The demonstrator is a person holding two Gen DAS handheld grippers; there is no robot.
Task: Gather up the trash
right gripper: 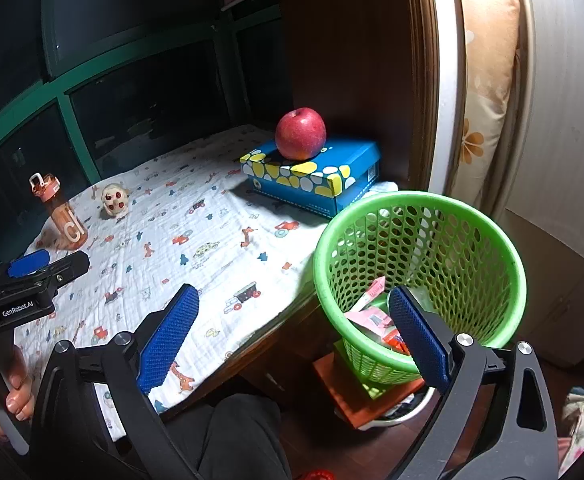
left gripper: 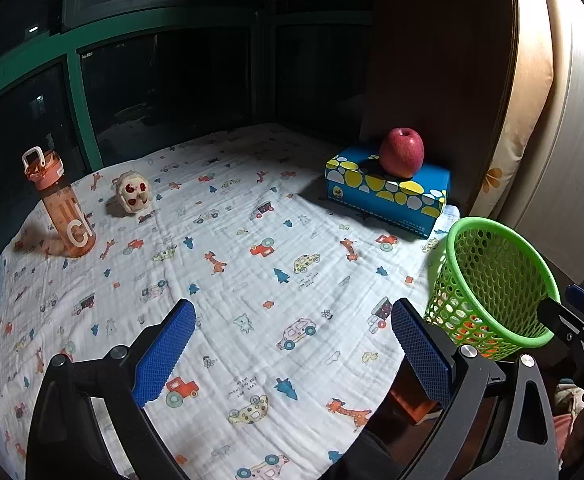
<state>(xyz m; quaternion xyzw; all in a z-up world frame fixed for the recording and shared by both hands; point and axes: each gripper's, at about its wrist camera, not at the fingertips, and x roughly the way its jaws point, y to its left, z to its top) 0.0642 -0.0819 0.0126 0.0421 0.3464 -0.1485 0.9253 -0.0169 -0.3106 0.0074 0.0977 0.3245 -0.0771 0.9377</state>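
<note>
At the far left corner of the cloth-covered surface (left gripper: 251,288), printed with little cars, giraffes and trees, an orange drinking bottle (left gripper: 59,204) stands upright with its carry loop raised. Just to its right, near the far edge by the dark window, lies a small cream toy (left gripper: 132,192) with red spots, apart from the bottle. The middle of the cloth is bare print, and over its near edge the left gripper (left gripper: 292,344) hangs with its blue-padded jaws spread wide and nothing between them; in the right wrist view its top can be seen at the left, with a hand (right gripper: 7,392) clasping the handle below. Further right, at the far right corner against a brown panel, a blue box (left gripper: 388,196) with yellow and white spots lies flat, and a red apple (left gripper: 402,152) sits on its lid. Past the right edge of the surface, lower down, a green perforated basket (right gripper: 420,216) stands on a reddish-brown block (right gripper: 356,396) on the floor. Inside it, at the bottom, lie the pink and red wrappers (right gripper: 376,316), with one slip leaning up against the inner wall. The right gripper (right gripper: 292,340) is held above the near right corner of the cloth, jaws wide apart and empty, its right pad over the mouth of the basket and its left pad over the cloth.
</note>
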